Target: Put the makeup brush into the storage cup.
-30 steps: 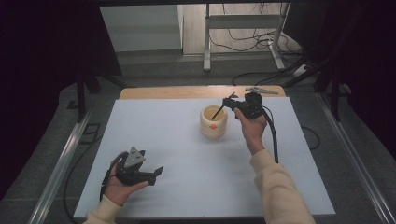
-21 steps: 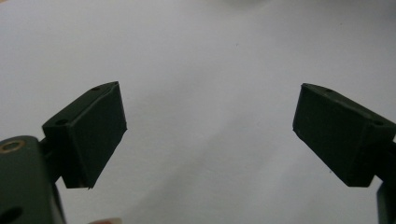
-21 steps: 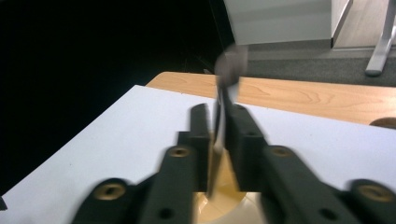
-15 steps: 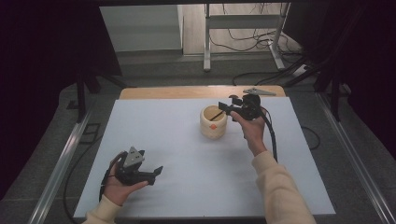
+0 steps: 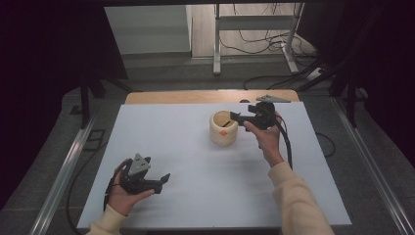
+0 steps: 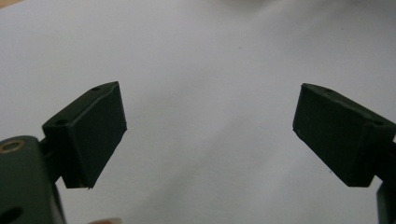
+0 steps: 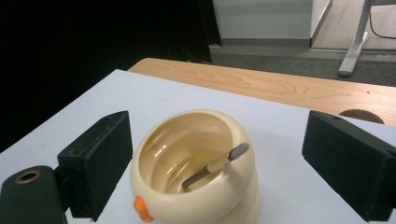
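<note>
High view: a squat cream-coloured ceramic pot with an orange spot on its side [image 5: 223,128] stood on the white table top [image 5: 195,196], toward the far right quarter, well clear of every edge. A thin stick [image 5: 224,118] lay inside it, too small there to tell its heading. The right gripper [image 5: 236,116] hovered at the pot's right rim, pointing leftward across its mouth. Its jaws had just been opening and stood wide, nothing between the pads. The left gripper [image 5: 164,178] rested in the hand near the front left corner, well apart from the pot, pointing right. Bare white surface lay between the two hands. A strip of pale wooden table [image 5: 195,96] showed beyond the far edge.

Left gripper view: both black pads [image 6: 95,133] stood wide apart over plain white surface, nothing between them.

Right gripper view: the pot [image 7: 196,170] sat low between the spread pads [image 7: 100,161], touching neither. It was round-bellied and glossy inside, with an orange knob [image 7: 140,209] low on the near wall. The slim wooden stick with a dark grey flat tip [image 7: 215,164] leaned inside, long axis slanting from the pot floor at lower left up to the right rim, grey tip uppermost and poking just over the rim. White table lay open on both sides of the pot; the wooden edge ran behind it, dark floor to the left.
</note>
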`<state>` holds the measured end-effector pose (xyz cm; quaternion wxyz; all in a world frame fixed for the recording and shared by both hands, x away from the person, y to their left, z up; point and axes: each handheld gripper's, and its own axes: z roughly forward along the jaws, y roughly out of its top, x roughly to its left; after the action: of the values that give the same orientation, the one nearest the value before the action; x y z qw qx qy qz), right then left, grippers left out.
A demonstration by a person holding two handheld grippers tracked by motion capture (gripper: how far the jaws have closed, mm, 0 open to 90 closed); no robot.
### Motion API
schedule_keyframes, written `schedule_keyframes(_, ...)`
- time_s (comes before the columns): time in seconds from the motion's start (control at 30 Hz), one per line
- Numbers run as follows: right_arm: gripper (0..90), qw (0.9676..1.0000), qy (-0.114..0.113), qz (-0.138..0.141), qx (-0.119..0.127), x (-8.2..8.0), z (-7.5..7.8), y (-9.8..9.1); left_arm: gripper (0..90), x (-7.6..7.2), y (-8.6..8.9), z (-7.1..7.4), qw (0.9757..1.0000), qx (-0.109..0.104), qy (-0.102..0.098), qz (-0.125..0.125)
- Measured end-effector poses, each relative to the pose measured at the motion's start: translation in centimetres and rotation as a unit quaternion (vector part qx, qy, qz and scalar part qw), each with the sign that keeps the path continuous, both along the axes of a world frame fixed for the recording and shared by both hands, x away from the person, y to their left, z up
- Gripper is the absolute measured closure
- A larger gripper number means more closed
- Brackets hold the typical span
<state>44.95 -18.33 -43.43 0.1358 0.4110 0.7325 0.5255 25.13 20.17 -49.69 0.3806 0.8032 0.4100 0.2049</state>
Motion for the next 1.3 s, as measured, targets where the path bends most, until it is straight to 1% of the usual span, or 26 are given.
schedule_keyframes(0.1, 9.3, 1.0000, -0.004, 0.003, -0.007, -0.5, 0.0, -0.3, 9.9, 0.0, 0.0, 0.0, 1.0000, 0.000, -0.001, 0.001)
schedule_keyframes(0.27, 9.8, 0.9999, -0.004, 0.006, -0.009, -1.3, 0.1, -1.1, 9.9, 0.0, 0.0, 0.0, 1.0000, -0.001, -0.001, 0.001)
schedule_keyframes(0.3, 9.8, 0.9999, -0.008, 0.007, -0.011, -1.3, 0.0, -1.2, 9.9, 0.0, 0.0, 0.1, 1.0000, -0.002, -0.001, 0.002)
schedule_keyframes(0.47, 10.0, 0.9996, -0.011, 0.011, -0.023, -2.2, 0.1, -2.1, 9.9, 0.0, 0.0, 0.0, 1.0000, 0.000, 0.000, 0.002)
schedule_keyframes(0.67, 10.2, 0.9994, -0.009, 0.013, -0.032, -3.1, 0.1, -3.1, 9.9, 0.0, 0.0, 0.0, 1.0000, -0.001, 0.000, 0.004)
schedule_keyframes(0.93, 10.3, 0.9980, -0.004, 0.027, -0.056, -4.7, -0.4, -3.9, 9.8, 0.0, 0.1, 0.0, 1.0000, 0.000, -0.001, 0.005)
schedule_keyframes(1.0, 10.4, 0.9980, -0.004, 0.031, -0.056, -5.2, -0.5, -4.2, 9.9, 0.0, 0.1, 0.0, 1.0000, 0.000, -0.001, 0.005)
schedule_keyframes(1.13, 10.4, 0.9971, 0.000, 0.038, -0.067, -6.2, -0.9, -4.5, 9.8, 0.0, 0.0, 0.0, 1.0000, 0.000, -0.001, 0.005)
schedule_keyframes(1.23, 10.5, 0.9966, 0.004, 0.044, -0.069, -6.8, -1.3, -4.7, 9.8, 0.0, 0.1, 0.1, 1.0000, -0.001, -0.002, 0.006)
schedule_keyframes(1.3, 10.3, 0.9956, 0.005, 0.048, -0.080, -7.4, -1.5, -4.8, 9.8, 0.0, 0.2, 0.0, 1.0000, -0.001, -0.002, 0.008)
